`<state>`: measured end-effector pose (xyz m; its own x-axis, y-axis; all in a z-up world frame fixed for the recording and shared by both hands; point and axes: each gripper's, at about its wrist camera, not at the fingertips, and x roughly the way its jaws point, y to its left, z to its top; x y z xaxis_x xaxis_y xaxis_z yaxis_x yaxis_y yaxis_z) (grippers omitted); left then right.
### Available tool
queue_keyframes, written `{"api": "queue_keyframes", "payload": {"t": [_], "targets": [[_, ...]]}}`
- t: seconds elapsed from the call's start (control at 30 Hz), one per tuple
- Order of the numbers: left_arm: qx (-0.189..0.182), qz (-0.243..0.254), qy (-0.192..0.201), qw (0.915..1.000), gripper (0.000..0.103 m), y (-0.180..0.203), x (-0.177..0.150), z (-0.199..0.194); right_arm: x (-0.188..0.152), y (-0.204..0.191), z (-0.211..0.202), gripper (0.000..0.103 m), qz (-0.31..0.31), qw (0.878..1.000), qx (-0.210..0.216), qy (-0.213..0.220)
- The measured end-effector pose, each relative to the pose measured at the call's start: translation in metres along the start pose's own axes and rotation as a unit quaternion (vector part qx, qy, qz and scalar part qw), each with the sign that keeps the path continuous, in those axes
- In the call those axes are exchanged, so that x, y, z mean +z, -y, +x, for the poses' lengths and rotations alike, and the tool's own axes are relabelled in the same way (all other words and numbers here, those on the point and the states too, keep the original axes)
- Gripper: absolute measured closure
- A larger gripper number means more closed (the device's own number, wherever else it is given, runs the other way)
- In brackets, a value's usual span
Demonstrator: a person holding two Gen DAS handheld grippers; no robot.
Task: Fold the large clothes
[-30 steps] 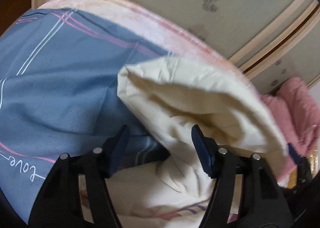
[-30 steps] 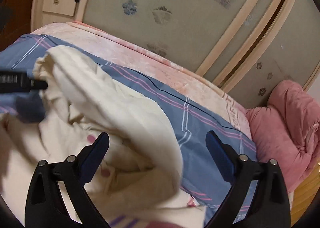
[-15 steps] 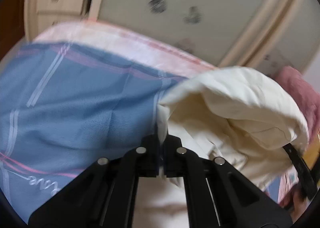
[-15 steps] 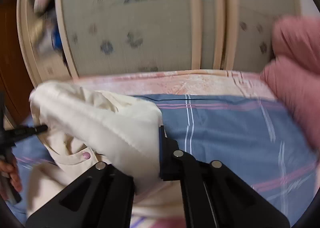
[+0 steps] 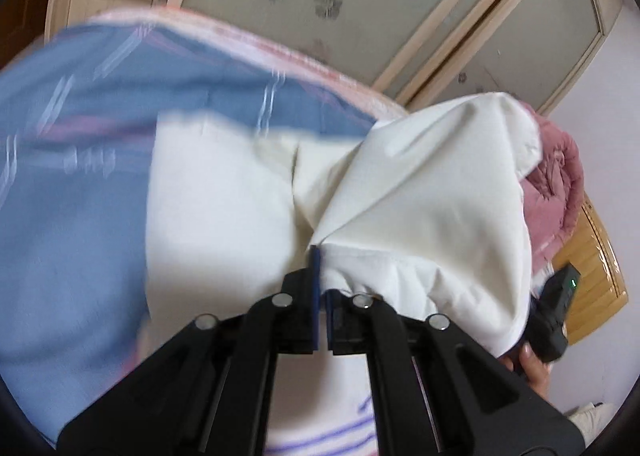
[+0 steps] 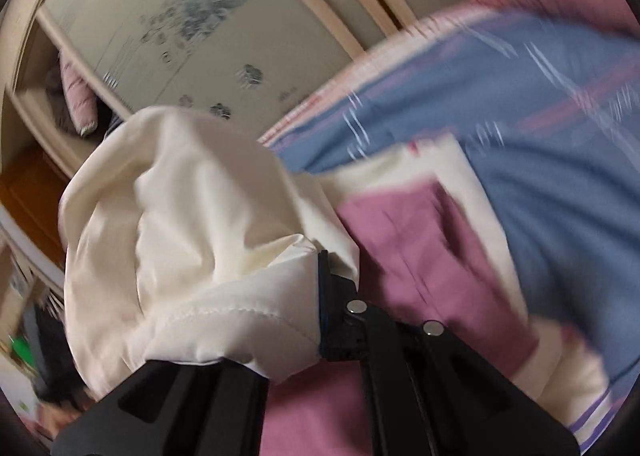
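Both hand-held grippers (image 5: 319,276) (image 6: 320,296) (two) pinch one cream garment (image 5: 420,195)

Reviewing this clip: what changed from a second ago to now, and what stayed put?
Both the left gripper and right gripper went from open to clamped on the cream garment and swung it across. The blue bedsheet and pink quilt stayed in place.

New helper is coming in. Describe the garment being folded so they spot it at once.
Find the bed with the blue striped sheet. On it lies the cream-white garment, its edge pinched in both tools. Unlike the pink quilt bundled beside it, it is pale, thin and has a mauve panel.
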<state>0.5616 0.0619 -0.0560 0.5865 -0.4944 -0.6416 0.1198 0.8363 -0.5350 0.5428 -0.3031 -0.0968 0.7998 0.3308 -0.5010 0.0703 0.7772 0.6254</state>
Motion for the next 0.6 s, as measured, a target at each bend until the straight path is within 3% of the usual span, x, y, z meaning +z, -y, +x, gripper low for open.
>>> {"api": "queue_keyframes", "payload": {"t": [0.13,0.2,0.23,0.27,0.3,0.33,0.43,0.53,0.6], "targets": [[0.016,0.013,-0.008,0.9998,0.100,-0.007,-0.039,0.006,-0.012,0.011,0.003,0.101,0.015,1.000,0.000,-0.013],[0.009,0.027,-0.001,0.9996,0.091,-0.005,-0.046,0.000,-0.009,0.013,0.001,0.101,0.028,0.999,0.022,-0.019],[-0.001,0.026,0.003,0.9997,0.077,-0.004,-0.050,-0.009,-0.006,0.016,0.001,0.101,0.040,0.998,0.032,-0.024],[-0.016,0.019,0.011,0.9996,0.032,-0.004,-0.054,-0.017,-0.004,0.018,-0.001,0.101,0.051,0.998,0.040,-0.025],[-0.041,0.006,0.035,0.9985,0.003,-0.005,-0.060,-0.033,-0.002,0.021,-0.001,0.101,0.064,0.996,0.051,-0.029],[-0.060,-0.006,0.060,0.9964,0.002,-0.005,-0.066,-0.045,0.001,0.023,-0.001,0.101,0.081,0.994,0.063,-0.035],[-0.135,-0.054,0.077,0.9864,0.002,-0.004,-0.072,-0.055,0.003,0.024,-0.002,0.101,0.089,0.993,0.072,-0.040],[-0.182,-0.102,0.091,0.9738,0.002,-0.001,-0.072,-0.046,0.002,0.022,-0.001,0.101,0.087,0.993,0.068,-0.042],[-0.194,-0.129,0.093,0.9682,0.002,0.001,-0.069,-0.031,0.000,0.023,-0.001,0.101,0.093,0.992,0.069,-0.044]]}}
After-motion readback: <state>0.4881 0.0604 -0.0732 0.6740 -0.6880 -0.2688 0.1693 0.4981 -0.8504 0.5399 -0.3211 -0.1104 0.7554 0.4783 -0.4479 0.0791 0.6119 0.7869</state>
